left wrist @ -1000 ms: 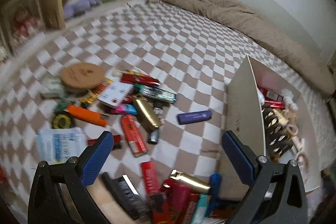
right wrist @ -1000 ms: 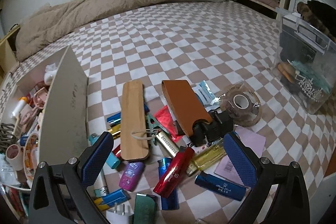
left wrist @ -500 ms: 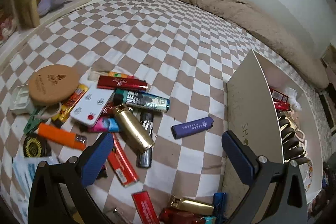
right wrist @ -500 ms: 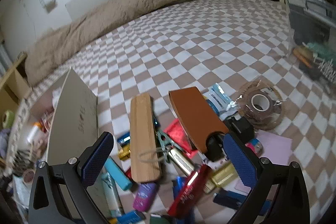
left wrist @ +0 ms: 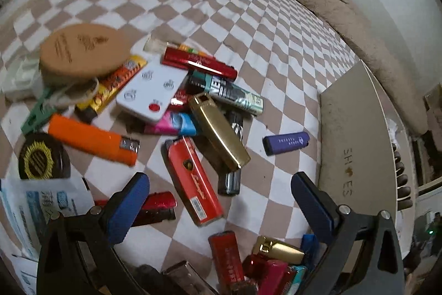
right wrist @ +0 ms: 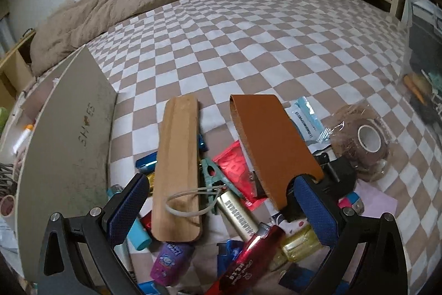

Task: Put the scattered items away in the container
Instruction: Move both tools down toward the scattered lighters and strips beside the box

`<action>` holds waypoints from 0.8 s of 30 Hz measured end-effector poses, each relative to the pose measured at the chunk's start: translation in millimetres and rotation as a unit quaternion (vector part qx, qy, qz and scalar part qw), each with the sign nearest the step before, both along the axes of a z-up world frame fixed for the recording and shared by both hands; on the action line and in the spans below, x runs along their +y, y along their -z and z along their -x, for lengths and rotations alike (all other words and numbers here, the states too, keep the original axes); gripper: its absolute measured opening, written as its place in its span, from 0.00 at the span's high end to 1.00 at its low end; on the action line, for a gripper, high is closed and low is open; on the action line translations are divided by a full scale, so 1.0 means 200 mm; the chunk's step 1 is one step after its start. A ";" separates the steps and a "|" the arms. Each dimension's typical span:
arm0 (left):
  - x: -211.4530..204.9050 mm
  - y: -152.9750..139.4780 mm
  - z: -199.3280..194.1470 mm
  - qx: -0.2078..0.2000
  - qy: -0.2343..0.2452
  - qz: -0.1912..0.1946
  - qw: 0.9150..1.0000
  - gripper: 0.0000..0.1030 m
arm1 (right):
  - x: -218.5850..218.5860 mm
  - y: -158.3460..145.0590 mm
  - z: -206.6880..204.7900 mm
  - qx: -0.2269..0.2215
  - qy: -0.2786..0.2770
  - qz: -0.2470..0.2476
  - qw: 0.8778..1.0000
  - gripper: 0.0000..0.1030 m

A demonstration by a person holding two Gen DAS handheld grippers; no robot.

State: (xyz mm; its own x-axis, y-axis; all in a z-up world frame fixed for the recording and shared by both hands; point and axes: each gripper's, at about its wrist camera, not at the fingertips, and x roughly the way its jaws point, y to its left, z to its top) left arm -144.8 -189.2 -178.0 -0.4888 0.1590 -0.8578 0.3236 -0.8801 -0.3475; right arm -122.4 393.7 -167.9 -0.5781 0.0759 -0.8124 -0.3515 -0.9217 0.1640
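Two grippers are hanging over a checkered bed [left wrist: 276, 26], each with its fingers spread wide and gripping nothing. Under the left gripper [left wrist: 221, 201] a red lighter [left wrist: 193, 180] is lying beside a gold lighter [left wrist: 218, 137]. Under the right gripper [right wrist: 221, 203] a wooden strip [right wrist: 176, 170] is resting near the grey container [right wrist: 69, 145], which is standing to its left.

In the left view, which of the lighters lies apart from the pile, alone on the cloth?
The purple lighter. It lies alone between the pile and the grey box wall, touching nothing else.
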 end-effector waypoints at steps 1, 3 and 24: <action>0.01 0.00 0.00 -0.004 0.002 0.000 1.000 0.01 | 0.01 0.00 0.00 0.001 0.002 0.005 1.000 0.00; 0.05 0.01 0.00 -0.011 0.012 0.003 1.000 0.01 | 0.02 0.00 -0.01 0.002 0.007 0.016 1.000 0.00; 0.28 0.07 0.06 -0.020 0.110 -0.135 0.985 0.00 | 0.21 -0.06 -0.09 0.018 0.076 -0.011 0.997 0.00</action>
State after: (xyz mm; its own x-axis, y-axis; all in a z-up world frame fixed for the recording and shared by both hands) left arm -156.0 -132.9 -191.1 -0.3847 0.4811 -0.7877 0.1540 -0.8080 -0.5687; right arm -103.8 435.2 -156.5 -0.5879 0.1821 -0.7882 -0.4810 -0.8621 0.1596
